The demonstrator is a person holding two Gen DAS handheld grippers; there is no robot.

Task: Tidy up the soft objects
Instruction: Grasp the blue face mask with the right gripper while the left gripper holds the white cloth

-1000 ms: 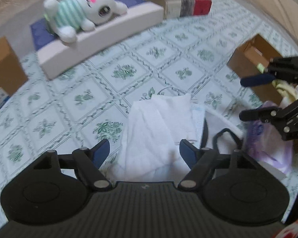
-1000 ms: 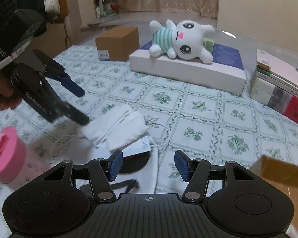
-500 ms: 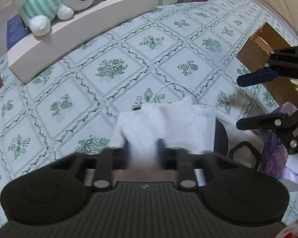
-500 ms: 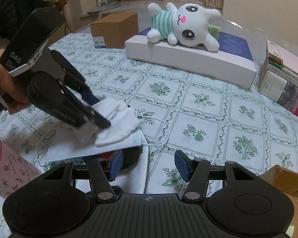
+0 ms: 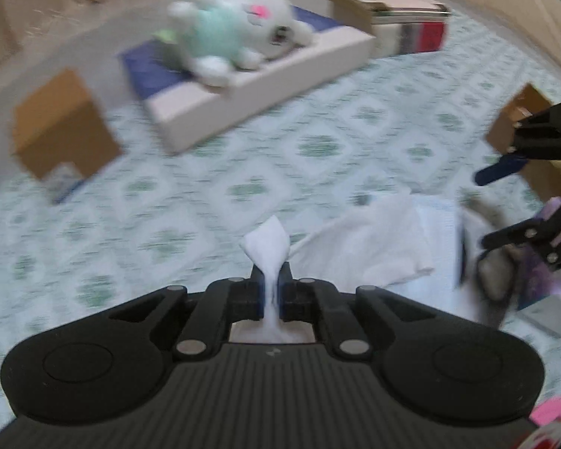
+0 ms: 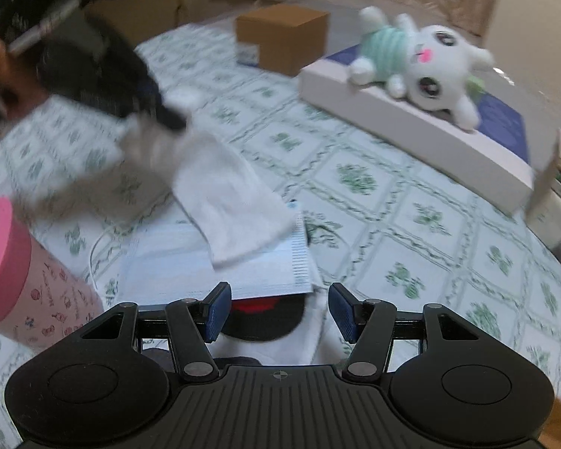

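While the left gripper (image 5: 270, 292) has just clamped shut on the white cloth (image 5: 267, 243), bare tablecloth (image 5: 205, 194) spreads beyond it; right gripper (image 6: 276, 310) gapes empty over the face mask (image 6: 205, 265), no readable writing.

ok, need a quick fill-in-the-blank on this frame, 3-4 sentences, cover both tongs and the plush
1. The left tongs are shut on a white ____.
2. The right tongs are ____, with nothing gripped.
3. The plush bunny lies on a flat ____ box.
4. Left of the right tongs stands a ____ cup.

Missing words: cloth; open; white; pink
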